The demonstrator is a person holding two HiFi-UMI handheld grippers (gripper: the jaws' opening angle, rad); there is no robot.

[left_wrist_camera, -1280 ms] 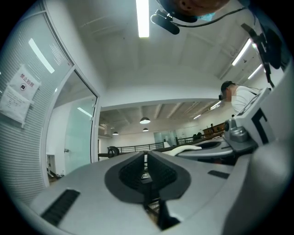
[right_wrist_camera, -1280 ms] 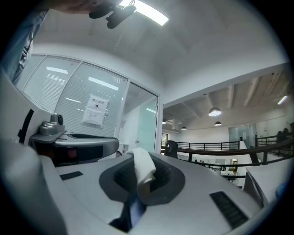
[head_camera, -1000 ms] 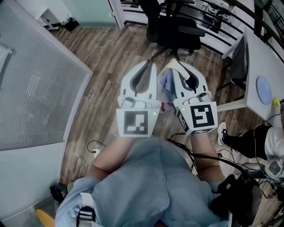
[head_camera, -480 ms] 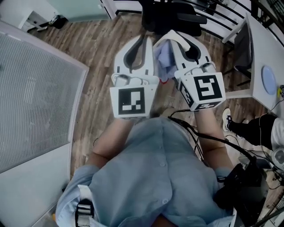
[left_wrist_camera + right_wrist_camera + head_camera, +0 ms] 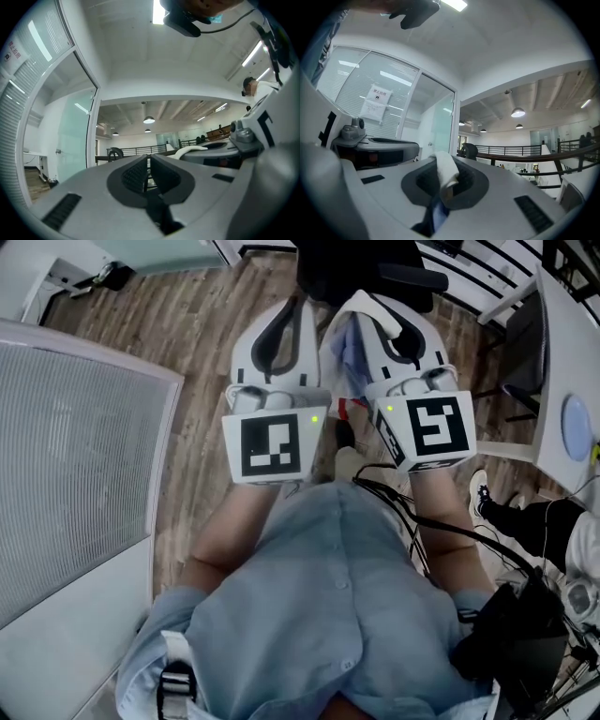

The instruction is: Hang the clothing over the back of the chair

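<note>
Clothing (image 5: 349,357): pinched in the closed fingers (image 5: 423,180) of the right gripper (image 5: 380,307), white fold poking up between them, pale blue cloth bunched and dangling at nine o'clock of that gripper, in the gap beside the left gripper (image 5: 292,310). Left fingers (image 5: 133,174) pressed together on nothing, so no second hold on the cloth yet. Black chair (image 5: 361,268) straight ahead at twelve o'clock, just beyond both tips, top edge of its back not readable from above. Probably the carry-in stage, with the drape itself not yet begun. Best handled thus: hold a firm right-hand pinch, raise the bundle above the top of the chair back before crossing it, and approach square rather than at an angle. Open the left fingers and take a second corner if possible, to spread the cloth instead of dropping a lump. Lower with roughly equal lengths front and rear, else likely to slide off. Release only once draped, and mind the tabletop (image 5: 560,334) at three o'clock during any swing.
</note>
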